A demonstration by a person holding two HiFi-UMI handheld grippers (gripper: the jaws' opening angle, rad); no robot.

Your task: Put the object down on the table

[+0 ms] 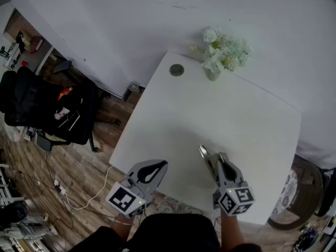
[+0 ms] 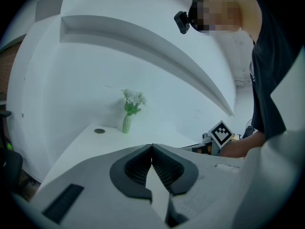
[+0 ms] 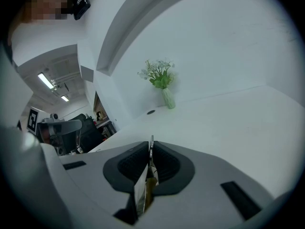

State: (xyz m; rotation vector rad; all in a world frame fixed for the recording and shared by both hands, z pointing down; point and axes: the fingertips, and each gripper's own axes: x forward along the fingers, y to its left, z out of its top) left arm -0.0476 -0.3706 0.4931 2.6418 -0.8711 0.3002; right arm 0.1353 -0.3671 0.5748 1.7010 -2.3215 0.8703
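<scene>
While I am holding both grippers out low in front of me, my left gripper (image 1: 161,165) is hanging over the table's (image 1: 247,125) near left edge. Its jaws are pressing together with nothing between them.

Just to its right, and apart from it, my right gripper (image 1: 211,160) is reaching over the near part of the table. Its jaws are clamping almost shut on the object (image 1: 202,152), a thin, flat, silvery thing. It is standing on edge in my grip. One narrow end is sticking out past the jaw tips and the rest is running back between the jaws toward my hand. I am holding it over the tabletop, and I cannot tell whether it is touching the surface.

Farther off, a small round grommet (image 1: 177,70) is sitting near the table's far left corner. Just right of it a pale green vase (image 1: 212,72) is standing upright at the far edge, close against the white wall (image 1: 131,25), and white and green flowers (image 1: 224,49) are spreading above it.

Off to the left of the table, a black chair (image 1: 47,109) is standing on the wooden floor (image 1: 79,177), and a white cable (image 1: 92,196) is trailing across the boards near it.
</scene>
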